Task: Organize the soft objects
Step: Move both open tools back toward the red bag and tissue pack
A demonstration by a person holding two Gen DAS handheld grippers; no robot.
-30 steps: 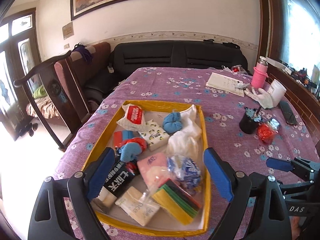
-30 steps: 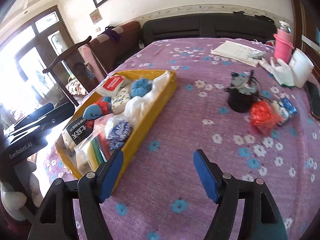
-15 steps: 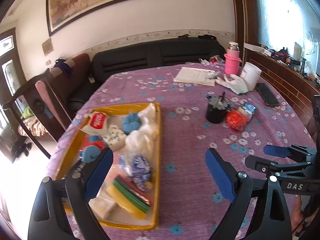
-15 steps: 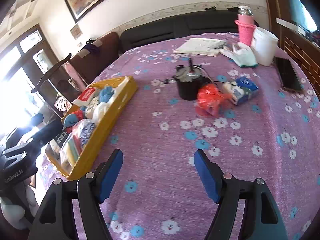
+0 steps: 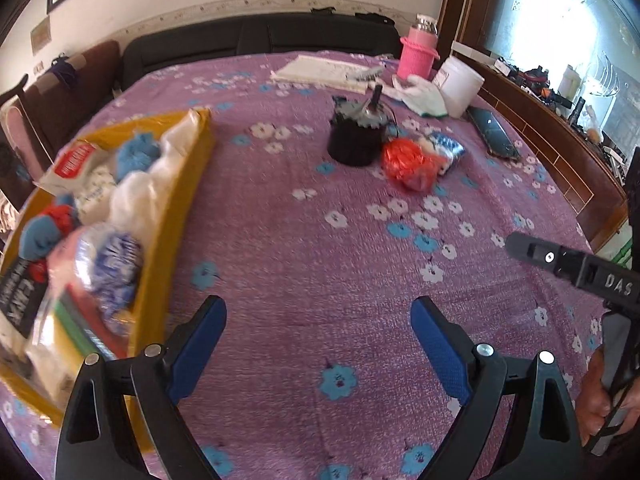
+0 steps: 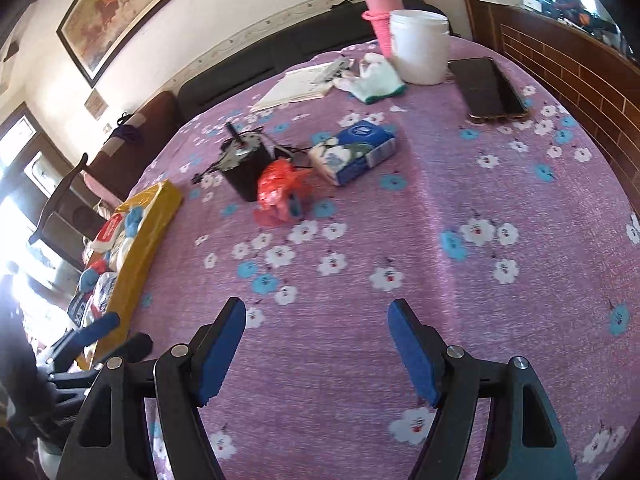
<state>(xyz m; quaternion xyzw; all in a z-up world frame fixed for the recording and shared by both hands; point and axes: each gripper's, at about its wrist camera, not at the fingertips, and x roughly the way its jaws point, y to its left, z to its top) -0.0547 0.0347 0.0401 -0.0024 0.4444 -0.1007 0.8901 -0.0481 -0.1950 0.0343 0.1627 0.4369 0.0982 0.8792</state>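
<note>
1. At the far left we see the yellow tray (image 5: 176, 216) on the purple cloth (image 5: 320, 264), packed with soft things: a white bundle (image 5: 138, 196), blue balls (image 5: 136, 154), a red-labelled pack (image 5: 74, 164) and a blue-and-white bag (image 5: 110, 264).
2. Our left gripper (image 5: 319, 322) hangs over bare cloth just right of the tray, its blue fingers (image 5: 200, 344) spread wide with nothing between them.
3. Further back, near mid-table, a black motor (image 5: 354, 140) stands with a red bag (image 5: 408, 164) touching its right side.
4. A blue tissue pack (image 6: 352, 150) lies just beside the red bag, outside the tray.
5. Our right gripper (image 6: 316, 316) hovers over the cloth in front of these, its jaws also wide apart and empty.
6. Toward the far right sit a white glove (image 6: 374, 82), a white tub (image 6: 420, 46), a pink bottle (image 6: 380, 12) and a phone (image 6: 488, 88).
</note>
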